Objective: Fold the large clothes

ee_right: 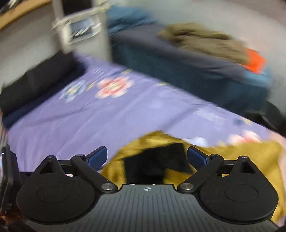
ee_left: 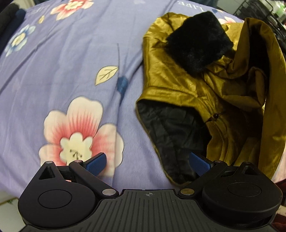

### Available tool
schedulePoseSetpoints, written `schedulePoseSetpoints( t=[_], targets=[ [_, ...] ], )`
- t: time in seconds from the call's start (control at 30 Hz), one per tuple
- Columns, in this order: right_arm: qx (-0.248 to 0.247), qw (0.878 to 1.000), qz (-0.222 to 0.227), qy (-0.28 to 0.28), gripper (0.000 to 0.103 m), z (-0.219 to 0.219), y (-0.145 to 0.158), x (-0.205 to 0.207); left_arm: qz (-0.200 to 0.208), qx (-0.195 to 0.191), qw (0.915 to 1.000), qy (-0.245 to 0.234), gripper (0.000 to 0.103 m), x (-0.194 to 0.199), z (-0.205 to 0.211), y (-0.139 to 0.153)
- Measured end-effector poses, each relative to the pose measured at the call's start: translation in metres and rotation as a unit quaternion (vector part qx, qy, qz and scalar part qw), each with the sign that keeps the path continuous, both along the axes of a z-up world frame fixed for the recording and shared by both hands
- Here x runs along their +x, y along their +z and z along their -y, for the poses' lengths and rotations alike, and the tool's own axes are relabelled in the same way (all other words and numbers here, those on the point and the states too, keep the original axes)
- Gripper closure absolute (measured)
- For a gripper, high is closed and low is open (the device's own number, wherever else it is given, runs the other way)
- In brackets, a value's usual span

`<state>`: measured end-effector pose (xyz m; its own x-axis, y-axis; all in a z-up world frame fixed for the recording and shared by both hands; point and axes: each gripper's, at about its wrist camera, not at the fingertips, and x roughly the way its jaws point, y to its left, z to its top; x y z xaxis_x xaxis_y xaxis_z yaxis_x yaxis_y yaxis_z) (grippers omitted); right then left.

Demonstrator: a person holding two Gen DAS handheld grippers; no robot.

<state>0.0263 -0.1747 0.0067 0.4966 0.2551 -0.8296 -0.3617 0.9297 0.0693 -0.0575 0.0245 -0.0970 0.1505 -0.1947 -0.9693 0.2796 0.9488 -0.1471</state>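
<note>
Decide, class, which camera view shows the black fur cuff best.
The left wrist view: the black fur cuff lies sharp and unobstructed on the gold jacket. The right wrist view shows only a blurred dark patch.

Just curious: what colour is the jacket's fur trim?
Black, on the gold jacket; the fur trim shows best in the left wrist view.

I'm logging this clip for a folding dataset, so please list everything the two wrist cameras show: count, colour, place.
Jacket: one, golden-olive with black lining, crumpled on the bedsheet.
Fur cuff: one, black, lying on top of the jacket.
Bedsheet: one, lilac with pink and blue flowers, under everything.
Dark bundle: one, black, at the sheet's far left edge, blurred.
Second bed: one, dark blue, beyond the sheet, with a brownish heap and something orange on it.
Wire rack: one, black, top right corner.
Left gripper: one, black with blue pads, open, empty.
Right gripper: one, same colours, open, empty, above the jacket.
</note>
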Motion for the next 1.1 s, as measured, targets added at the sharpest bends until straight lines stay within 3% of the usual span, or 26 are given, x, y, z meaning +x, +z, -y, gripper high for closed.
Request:
schedulePoseSetpoints(
  t=[0.13,0.3,0.4,0.5,0.53,0.57,0.63,0.67,0.77,0.9,1.0,1.1],
  targets=[
    [-0.007,0.993,-0.081,0.081,0.01,-0.054,-0.044,0.017,0.006,0.01,0.999,0.044,0.0,-0.012,-0.019,0.005],
    [-0.125,0.969,-0.145,0.159,0.014,-0.108,-0.115,-0.013,-0.009,0.012,0.9924,0.122,0.0,-0.027,-0.049,0.004],
    [-0.181,0.956,-0.129,0.192,0.019,-0.118,-0.151,-0.039,-0.017,0.015,0.9885,0.149,0.0,-0.032,-0.057,0.002],
    [-0.15,0.968,-0.1,0.176,0.018,-0.113,-0.156,-0.047,-0.016,0.015,0.9876,0.156,0.0,-0.034,-0.055,0.003],
    [-0.133,0.971,-0.103,0.17,0.026,-0.11,-0.154,-0.045,-0.016,0.015,0.9878,0.155,0.0,-0.034,-0.054,0.003],
    [-0.111,0.975,-0.104,0.164,0.049,-0.102,-0.15,-0.041,-0.016,0.014,0.9882,0.151,0.0,-0.033,-0.051,0.004],
    [-0.089,0.982,-0.097,0.137,0.077,-0.095,-0.137,-0.036,-0.012,0.016,0.9899,0.14,0.0,-0.032,-0.044,0.005],
    [-0.072,0.986,-0.094,0.115,0.082,-0.091,-0.13,-0.03,-0.008,0.016,0.9909,0.133,0.0,-0.03,-0.041,0.007],
    [0.027,0.994,-0.108,0.018,0.085,-0.057,-0.103,-0.004,0.01,0.018,0.9935,0.112,0.0,-0.024,-0.029,0.012],
    [0.134,0.985,-0.067,-0.085,0.085,-0.005,-0.053,0.038,0.039,0.009,0.9953,0.089,0.0,-0.004,-0.014,0.029],
    [0.186,0.973,0.015,-0.136,0.087,0.03,0.002,0.067,0.073,0.004,0.9944,0.076,0.0,0.017,-0.002,0.051],
    [0.235,0.952,0.113,-0.163,0.087,0.063,0.071,0.076,0.117,-0.005,0.9906,0.071,0.0,0.031,0.007,0.08]
  ],
)
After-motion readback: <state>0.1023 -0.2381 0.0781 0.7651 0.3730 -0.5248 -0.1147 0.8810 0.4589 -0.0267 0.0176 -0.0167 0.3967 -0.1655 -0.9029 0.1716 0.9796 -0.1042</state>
